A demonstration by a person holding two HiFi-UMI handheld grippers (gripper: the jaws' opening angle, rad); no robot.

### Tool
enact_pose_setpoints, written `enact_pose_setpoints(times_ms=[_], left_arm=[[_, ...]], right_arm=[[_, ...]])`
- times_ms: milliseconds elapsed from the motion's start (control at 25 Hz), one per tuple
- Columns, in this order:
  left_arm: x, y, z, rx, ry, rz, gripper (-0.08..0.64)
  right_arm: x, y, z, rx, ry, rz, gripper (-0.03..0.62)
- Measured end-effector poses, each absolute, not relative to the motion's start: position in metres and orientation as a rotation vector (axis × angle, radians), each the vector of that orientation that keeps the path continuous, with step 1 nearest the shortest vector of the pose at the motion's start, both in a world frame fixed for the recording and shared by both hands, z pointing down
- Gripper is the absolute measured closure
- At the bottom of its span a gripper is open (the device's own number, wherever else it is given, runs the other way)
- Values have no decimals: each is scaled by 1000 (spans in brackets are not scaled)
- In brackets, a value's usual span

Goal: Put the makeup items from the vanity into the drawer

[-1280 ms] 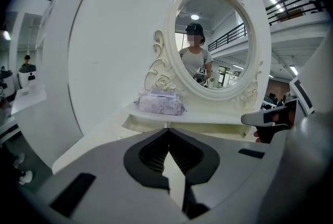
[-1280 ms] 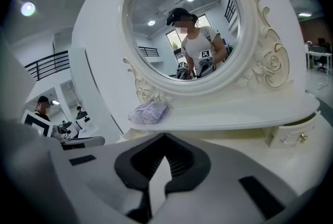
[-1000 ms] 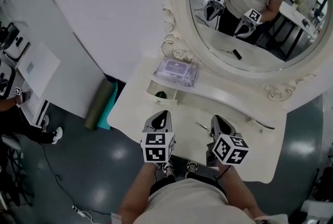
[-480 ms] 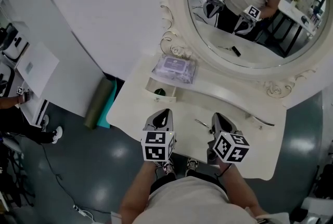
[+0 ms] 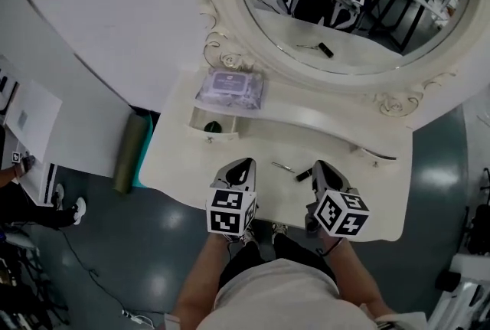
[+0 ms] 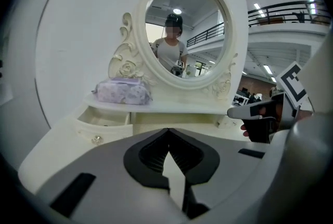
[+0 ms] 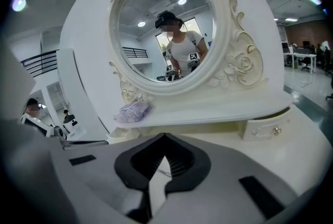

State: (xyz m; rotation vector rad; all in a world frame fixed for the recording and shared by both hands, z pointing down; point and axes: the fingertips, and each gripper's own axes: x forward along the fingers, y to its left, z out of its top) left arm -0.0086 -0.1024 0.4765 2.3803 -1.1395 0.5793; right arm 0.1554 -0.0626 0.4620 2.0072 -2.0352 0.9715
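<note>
On the white vanity top (image 5: 184,168) lie a thin silvery tool (image 5: 282,166) and a small black tube (image 5: 304,174), between my two grippers. The left gripper (image 5: 239,171) hovers over the front edge, its jaws shut and empty (image 6: 168,133). The right gripper (image 5: 321,171) is just right of the black tube, its jaws also shut with nothing in them (image 7: 164,138). The small left drawer (image 5: 200,129) stands open with a dark item (image 5: 213,126) inside. A purple wipes pack (image 5: 230,87) rests on the shelf above the drawer.
A big oval mirror (image 5: 344,7) rises behind the shelf and reflects the person and both grippers. The right drawer (image 5: 375,156) is closed. A rolled green mat (image 5: 129,152) leans by the wall to the left. Grey floor lies around the vanity.
The head view has shifted, so the vanity sits higher and further left in the frame. The black tube now shows beside the right gripper. Both grippers stay shut near the front edge.
</note>
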Motion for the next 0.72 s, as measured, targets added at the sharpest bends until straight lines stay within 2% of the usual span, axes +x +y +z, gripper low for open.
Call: enact_pose_setpoints(times_ms=[400, 720], left_arm=[[68, -78, 534, 2461, -779, 807, 546], [99, -67, 557, 2593, -482, 1037, 445]], right_arm=[[205, -17, 502, 2156, -1814, 1106, 575], [226, 3, 522, 2268, -1699, 1188, 575]])
